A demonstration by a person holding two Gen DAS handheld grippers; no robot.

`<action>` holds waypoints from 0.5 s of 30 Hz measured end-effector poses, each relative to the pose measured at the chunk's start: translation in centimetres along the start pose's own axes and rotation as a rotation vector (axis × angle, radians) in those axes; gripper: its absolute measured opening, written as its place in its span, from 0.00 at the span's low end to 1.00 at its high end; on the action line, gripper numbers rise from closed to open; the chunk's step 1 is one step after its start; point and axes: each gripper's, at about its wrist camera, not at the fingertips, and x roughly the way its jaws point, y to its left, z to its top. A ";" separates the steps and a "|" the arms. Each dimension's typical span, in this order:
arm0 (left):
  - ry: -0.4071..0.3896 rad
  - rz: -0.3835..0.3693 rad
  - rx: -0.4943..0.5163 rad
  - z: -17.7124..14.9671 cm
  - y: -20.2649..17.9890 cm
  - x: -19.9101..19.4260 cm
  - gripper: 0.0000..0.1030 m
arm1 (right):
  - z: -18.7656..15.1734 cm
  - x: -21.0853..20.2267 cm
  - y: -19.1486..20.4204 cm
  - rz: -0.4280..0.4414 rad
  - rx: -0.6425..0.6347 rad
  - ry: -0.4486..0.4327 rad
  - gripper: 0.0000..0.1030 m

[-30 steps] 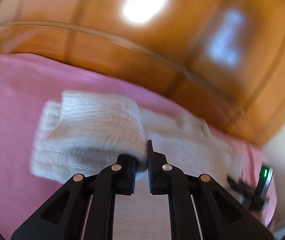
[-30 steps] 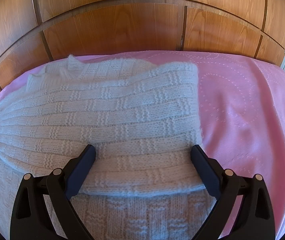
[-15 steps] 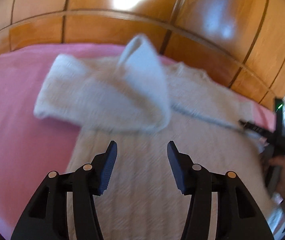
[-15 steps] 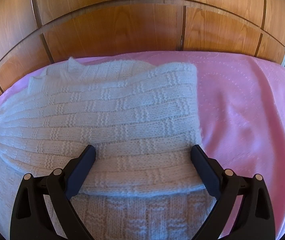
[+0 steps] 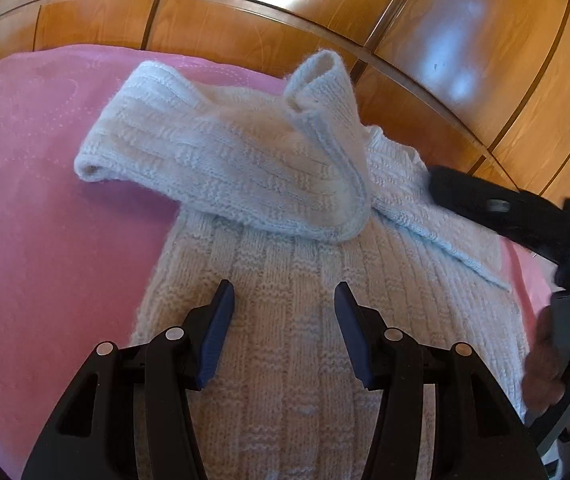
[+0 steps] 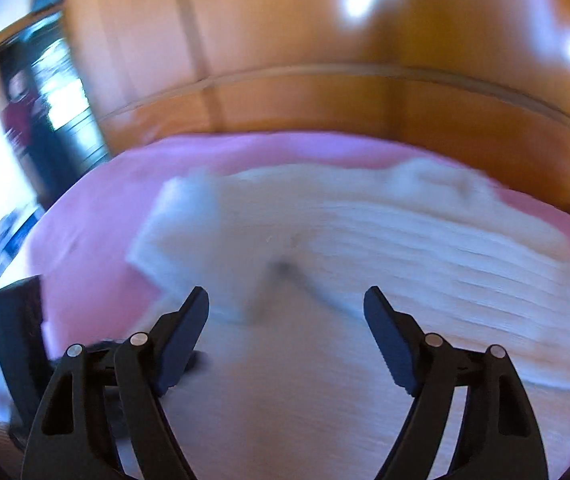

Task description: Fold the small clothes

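Left hand-held gripper [image 5: 283, 328] open, empty, over white sweater [image 5: 285, 360] on pink bed [image 5: 45, 240]. Sleeve [image 5: 225, 160] folded across, cuff raised. Right hand-held gripper [image 5: 437, 186] enters at right edge.

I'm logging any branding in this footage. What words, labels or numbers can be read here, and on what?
"D": a pale letter on the right gripper body at the left wrist view's right edge; whatever follows is cut off.
Sweater, pink cover and wood panels: no text.
Right wrist view: too blurred to read.

Pink bedspread [image 5: 45, 240]; white knit sweater [image 5: 285, 360] flat on it, sleeve apparently folded across.
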 end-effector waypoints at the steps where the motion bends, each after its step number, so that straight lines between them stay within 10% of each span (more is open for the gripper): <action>1: 0.000 -0.003 -0.001 0.0 0.0 0.0 0.51 | 0.3 1.2 1.0 -0.019 -0.037 0.027 0.77; 3: 0.000 -0.017 -0.001 -0.1 0.1 -0.1 0.54 | 0.6 3.8 2.2 -0.070 -0.078 0.076 0.71; 6: -0.003 -0.028 -0.007 -0.2 0.4 -0.3 0.54 | 1.2 5.3 1.8 -0.161 -0.055 0.093 0.07; 15: 0.000 -0.038 -0.005 -0.3 0.3 -0.4 0.57 | 4.3 -7.2 -7.8 -0.174 0.216 -0.261 0.06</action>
